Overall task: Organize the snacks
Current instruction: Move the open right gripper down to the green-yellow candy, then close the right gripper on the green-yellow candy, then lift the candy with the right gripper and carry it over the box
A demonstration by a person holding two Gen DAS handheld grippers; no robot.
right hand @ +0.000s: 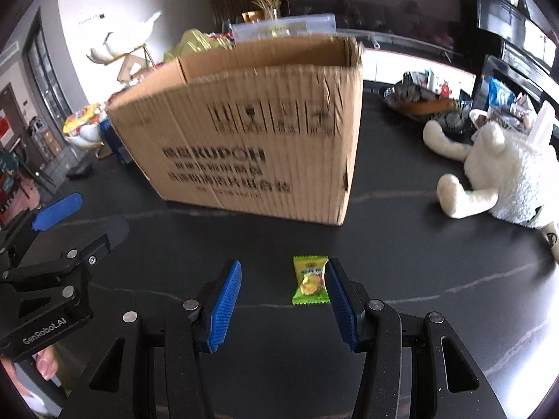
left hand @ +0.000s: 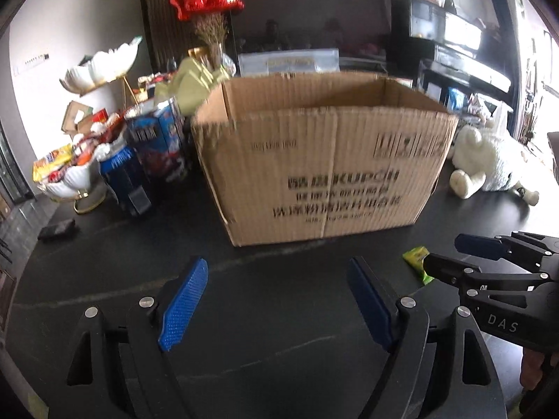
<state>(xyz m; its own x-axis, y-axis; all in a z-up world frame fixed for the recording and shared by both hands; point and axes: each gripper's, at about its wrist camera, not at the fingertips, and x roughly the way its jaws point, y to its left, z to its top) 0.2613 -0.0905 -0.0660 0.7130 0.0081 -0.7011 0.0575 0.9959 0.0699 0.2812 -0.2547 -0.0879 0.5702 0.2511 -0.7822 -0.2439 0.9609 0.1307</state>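
While the left gripper hovers wide open and empty before the box, the right gripper gapes wide, one pad beside a green candy on the counter.

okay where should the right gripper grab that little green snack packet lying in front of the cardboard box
Probably across the green snack packet's long side edges at its puffy middle, coming straight down from above. It lies flat on the black table, and the right gripper is open, already roughly straddling it.
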